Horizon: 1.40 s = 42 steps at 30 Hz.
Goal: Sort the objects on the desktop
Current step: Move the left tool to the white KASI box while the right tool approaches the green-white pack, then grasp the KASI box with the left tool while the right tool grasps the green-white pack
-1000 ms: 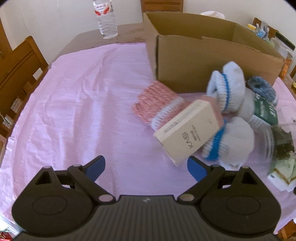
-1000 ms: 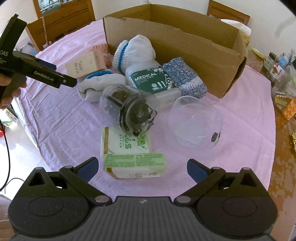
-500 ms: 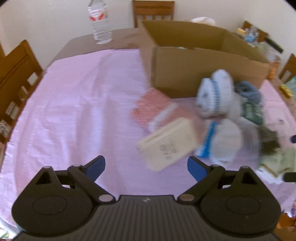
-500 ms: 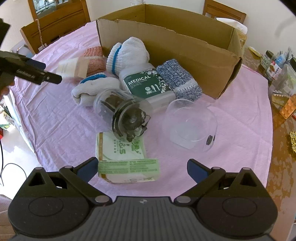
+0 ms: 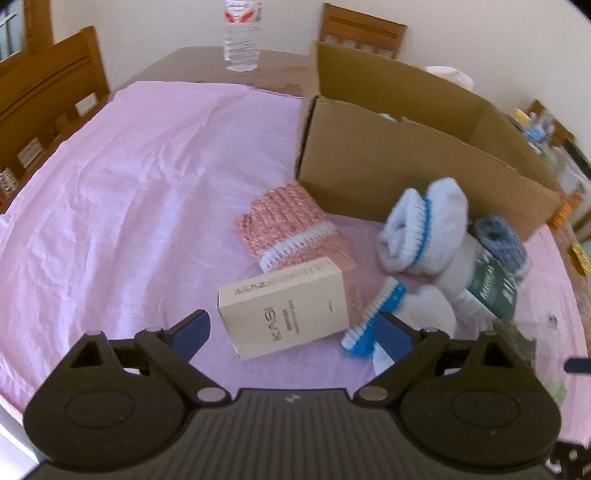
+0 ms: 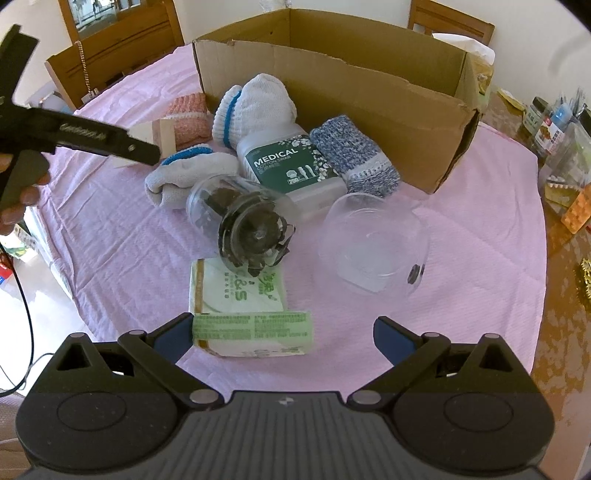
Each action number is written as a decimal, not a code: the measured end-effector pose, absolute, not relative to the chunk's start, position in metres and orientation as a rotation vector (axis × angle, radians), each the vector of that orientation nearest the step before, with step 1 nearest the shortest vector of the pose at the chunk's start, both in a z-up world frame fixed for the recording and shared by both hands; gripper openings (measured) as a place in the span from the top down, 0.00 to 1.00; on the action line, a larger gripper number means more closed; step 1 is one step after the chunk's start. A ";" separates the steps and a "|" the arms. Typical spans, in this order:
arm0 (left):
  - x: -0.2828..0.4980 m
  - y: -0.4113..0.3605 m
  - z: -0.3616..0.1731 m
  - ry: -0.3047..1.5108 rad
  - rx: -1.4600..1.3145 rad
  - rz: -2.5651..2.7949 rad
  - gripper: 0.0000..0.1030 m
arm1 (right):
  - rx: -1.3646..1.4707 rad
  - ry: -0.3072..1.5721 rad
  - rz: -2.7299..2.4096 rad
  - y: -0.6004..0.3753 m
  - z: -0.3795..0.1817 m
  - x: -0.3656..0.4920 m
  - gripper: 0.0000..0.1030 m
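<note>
My left gripper (image 5: 293, 332) is open just above a beige KASI box (image 5: 288, 314) that lies on the pink cloth between its fingers, untouched. Past the box lie a pink knitted sock (image 5: 288, 225) and white socks with blue bands (image 5: 424, 225). My right gripper (image 6: 284, 338) is open over a green tissue pack (image 6: 240, 306), whose near end lies by the left finger. Ahead of it are a glass jar on its side (image 6: 240, 221), a clear plastic bowl (image 6: 373, 240), a green MEDICAL swab box (image 6: 291, 162) and a blue-grey sock (image 6: 354, 158). The left gripper (image 6: 140, 147) shows at the left.
An open cardboard box (image 6: 332, 74) stands behind the pile. A water bottle (image 5: 242, 33) stands at the far table edge, with wooden chairs (image 5: 48, 88) around. Small jars and packets (image 6: 554, 125) crowd the right edge. A black cable (image 6: 22, 302) hangs at the left.
The left gripper has rolled, so its view tilts, and the beige box now lies closer between its fingers. The right gripper has stayed still and open.
</note>
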<state>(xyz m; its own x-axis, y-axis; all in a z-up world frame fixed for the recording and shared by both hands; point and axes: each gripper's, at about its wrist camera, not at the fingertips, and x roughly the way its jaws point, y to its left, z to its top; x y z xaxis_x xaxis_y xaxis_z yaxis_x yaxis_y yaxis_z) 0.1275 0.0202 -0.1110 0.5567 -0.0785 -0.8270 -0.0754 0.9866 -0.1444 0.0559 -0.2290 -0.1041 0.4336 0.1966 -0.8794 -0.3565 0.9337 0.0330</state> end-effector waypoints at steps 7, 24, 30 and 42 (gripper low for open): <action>0.135 0.021 -0.113 0.976 -0.268 0.044 0.07 | -0.177 1.073 0.368 -0.229 -0.106 0.054 0.00; 0.131 0.022 -0.111 0.969 -0.246 0.058 0.21 | -0.189 1.062 0.456 -0.220 -0.106 0.051 0.14; 0.129 0.020 -0.109 0.967 -0.195 0.032 0.20 | -0.177 1.078 0.466 -0.220 -0.106 0.052 0.31; 0.130 0.019 -0.085 0.962 -0.066 -0.062 0.20 | -0.171 1.078 0.478 -0.224 -0.096 0.051 0.33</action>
